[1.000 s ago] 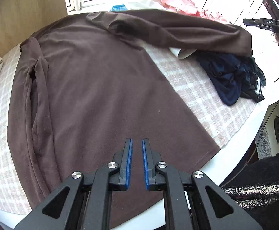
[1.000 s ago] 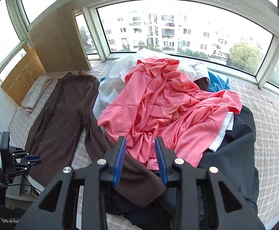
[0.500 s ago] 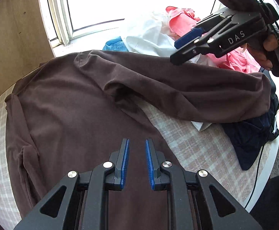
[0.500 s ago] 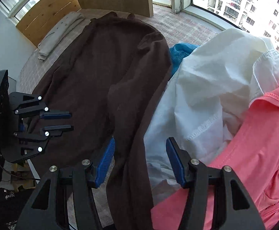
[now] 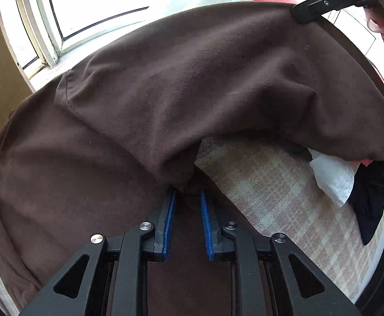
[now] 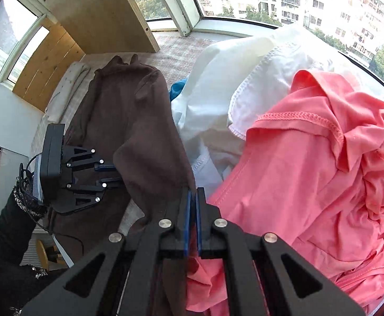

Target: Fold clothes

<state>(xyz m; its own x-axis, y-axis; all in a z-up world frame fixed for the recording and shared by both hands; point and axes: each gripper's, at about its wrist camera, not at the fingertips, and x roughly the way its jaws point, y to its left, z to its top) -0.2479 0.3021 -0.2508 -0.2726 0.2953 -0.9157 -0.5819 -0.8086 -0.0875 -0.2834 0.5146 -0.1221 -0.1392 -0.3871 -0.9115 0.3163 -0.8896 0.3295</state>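
Lifted since before, brown top's (image 5: 192,84) sleeve (image 6: 149,163) hangs pinched in right claw (image 6: 192,197)

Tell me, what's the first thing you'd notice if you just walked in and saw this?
The big brown top spread across the checked tablecloth, with one sleeve lifted by the right gripper, which is pinched shut on it. Next, the bright pink garment heaped on a white one by the window. The left gripper sits open at the underarm fold.
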